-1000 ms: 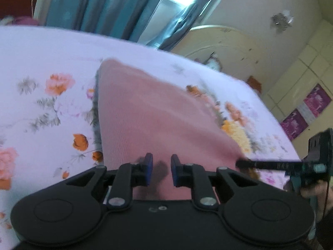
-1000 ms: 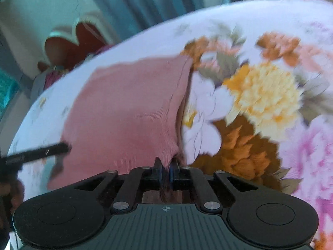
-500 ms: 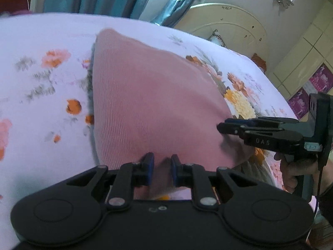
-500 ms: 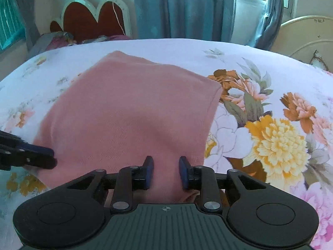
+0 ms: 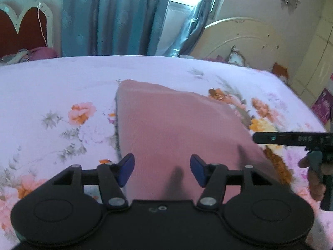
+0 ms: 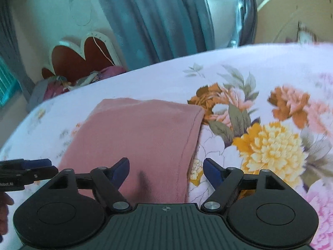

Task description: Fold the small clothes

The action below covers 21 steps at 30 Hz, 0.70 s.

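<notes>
Floral bedsheet point(image 5: 52, 87) covers the bed, teal curtains point(image 5: 108, 16) behind. Left gripper point(image 5: 162, 168) has just been opening; its jaws stand apart over the near edge of the pink cloth point(image 5: 170, 129), pads clear of it. Right gripper point(image 6: 166, 171) has likewise just been opening, jaws wide over the cloth's hemmed right edge, not pressing it. Cloth lies folded flat on the sheet. Red headboard point(image 6: 79, 58) stands beyond.
</notes>
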Motion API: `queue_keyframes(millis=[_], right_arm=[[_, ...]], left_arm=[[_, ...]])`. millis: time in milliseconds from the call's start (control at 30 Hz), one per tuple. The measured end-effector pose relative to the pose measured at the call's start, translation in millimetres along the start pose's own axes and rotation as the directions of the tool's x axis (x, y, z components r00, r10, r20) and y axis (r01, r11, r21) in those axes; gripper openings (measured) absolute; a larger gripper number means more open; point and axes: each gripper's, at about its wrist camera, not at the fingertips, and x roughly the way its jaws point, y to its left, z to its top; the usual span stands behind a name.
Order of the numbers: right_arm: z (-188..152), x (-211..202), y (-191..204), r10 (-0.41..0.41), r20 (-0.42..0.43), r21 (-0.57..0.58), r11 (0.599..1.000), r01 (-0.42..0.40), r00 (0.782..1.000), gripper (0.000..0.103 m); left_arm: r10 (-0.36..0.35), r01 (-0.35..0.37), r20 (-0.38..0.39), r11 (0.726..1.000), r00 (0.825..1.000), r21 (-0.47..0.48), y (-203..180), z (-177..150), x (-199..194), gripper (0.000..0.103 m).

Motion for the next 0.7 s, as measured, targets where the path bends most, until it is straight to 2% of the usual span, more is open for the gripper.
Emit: queue_keyframes(millis=[100, 233, 333, 367, 400, 433, 500, 567, 600, 700], right_arm=[[1.7, 8.4, -20.2, 0.05, -0.036, 0.114, 0.992, -0.046, 0.998, 0.077], [-0.1, 16.3, -52.5, 0.145, -0.045, 0.322, 0.939, -0.123, 0.988, 0.077], [-0.5, 21.6, -67.8, 0.204, -0.053, 0.399, 0.902, -0.167, 0.977, 0.077], [0.3, 21.5, -68.0, 0.192, -0.059, 0.385, 0.91, -0.155, 0.98, 0.076], [1.6, 18.9, -64.4, 0.173, -0.058, 0.349, 0.926, -0.142, 0.983, 0.066], [3.2, 16.6, -61.2, 0.178, -0.052, 0.323, 0.934, -0.153, 0.983, 0.064], [5.2, 18.6, -57.3, 0.192, -0.058, 0.299, 0.94, -0.167, 0.98, 0.064], [3.1, 30.8, -52.9, 0.128, -0.128, 0.239, 0.966, -0.095, 0.983, 0.064], [2.9, 32.4, -51.7, 0.125, -0.121, 0.209, 0.973, -0.098, 0.985, 0.063], [8.4, 31.4, -55.1, 0.161, -0.122, 0.251, 0.96, -0.127, 0.979, 0.063]], left_arm=[[-0.008, 0.007, -0.027, 1.0, 1.0, -0.027, 8.1, 3.4, 10.9, 0.059], [-0.028, 0.018, -0.077, 0.992, 0.997, -0.122, 29.0, 4.9, 29.9, 0.059], [-0.074, 0.053, -0.094, 0.976, 0.993, -0.211, 42.5, 3.5, 40.4, 0.059], [-0.088, 0.061, -0.103, 0.969, 0.991, -0.239, 45.7, 2.3, 44.4, 0.06], [-0.098, 0.067, -0.108, 0.962, 0.989, -0.264, 48.4, 0.7, 47.7, 0.061], [-0.103, 0.069, -0.11, 0.959, 0.989, -0.276, 49.4, -0.9, 49.8, 0.061], [-0.093, 0.058, -0.116, 0.96, 0.989, -0.274, 46.7, -3.5, 53.5, 0.062], [-0.083, 0.048, -0.115, 0.959, 0.99, -0.278, 44.0, -3.3, 54.7, 0.063], [-0.073, 0.039, -0.116, 0.962, 0.991, -0.269, 41.6, -2.7, 54.3, 0.063], [-0.045, 0.014, -0.121, 0.97, 0.992, -0.245, 36.9, 0.4, 53.7, 0.063]])
